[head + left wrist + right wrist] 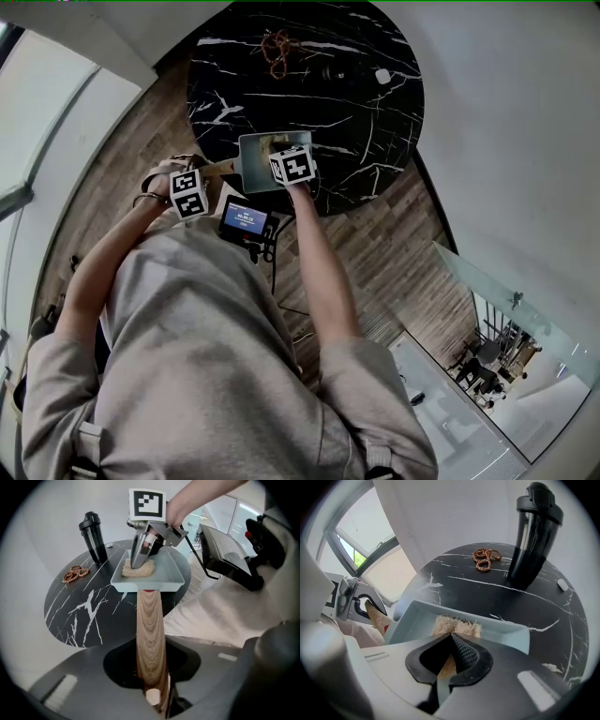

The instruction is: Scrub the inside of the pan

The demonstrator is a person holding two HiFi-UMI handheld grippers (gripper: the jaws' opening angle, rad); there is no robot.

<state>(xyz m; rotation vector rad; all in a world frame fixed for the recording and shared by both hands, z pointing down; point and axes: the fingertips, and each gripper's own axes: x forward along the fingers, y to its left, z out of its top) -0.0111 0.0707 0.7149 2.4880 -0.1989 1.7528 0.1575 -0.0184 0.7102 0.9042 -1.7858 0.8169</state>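
Currently pan handle (pixel 150 634) clamped in left jaws, scrubber (pixel 457 626) in right jaws

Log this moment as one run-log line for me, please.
left gripper: shut on wooden handle | right gripper: shut on fibre pad | pad inside pan | pan at table edge

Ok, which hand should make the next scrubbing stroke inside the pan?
Right. The right gripper has its jaws shut on the fibrous scrub pad, which is down inside the pan. The left gripper is clamped on the wooden handle, likely steadying the pan.
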